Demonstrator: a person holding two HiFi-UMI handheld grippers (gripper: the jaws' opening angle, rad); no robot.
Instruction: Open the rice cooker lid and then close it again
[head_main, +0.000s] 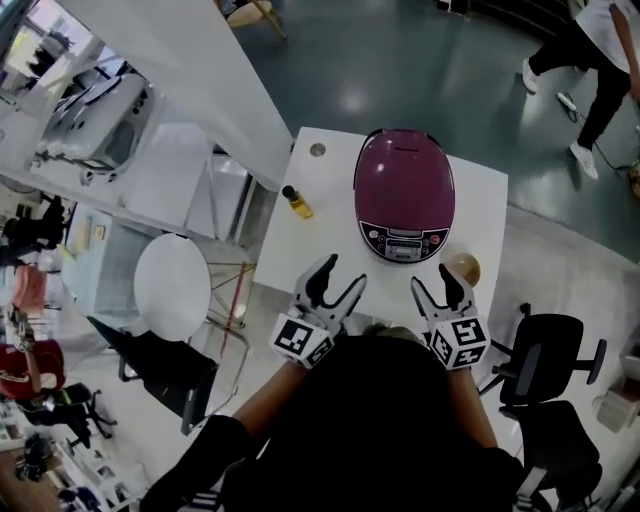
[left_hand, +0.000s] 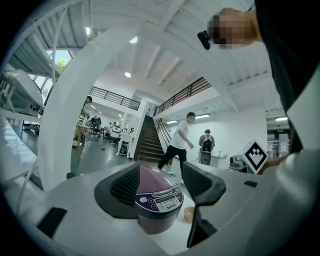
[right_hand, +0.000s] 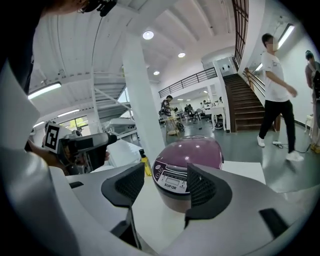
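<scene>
The white worktop (head_main: 480, 200) is carrying the purple rice cooker (head_main: 404, 190), which is sitting at its middle with the lid shut. The left gripper (head_main: 340, 275) and right gripper (head_main: 433, 278) are hovering near the cooker's front, each with jaws spread wide and holding nothing. A small yellow bottle (head_main: 297, 203) is standing to the cooker's left.

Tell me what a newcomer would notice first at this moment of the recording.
The glossy purple rice cooker, its lid shut, stands in the middle of the white table and catches the eye first. Short of it, at the table's near edge, the left gripper and right gripper are both open and empty, pointing toward the cooker. A small yellow bottle stands to the cooker's left.
</scene>
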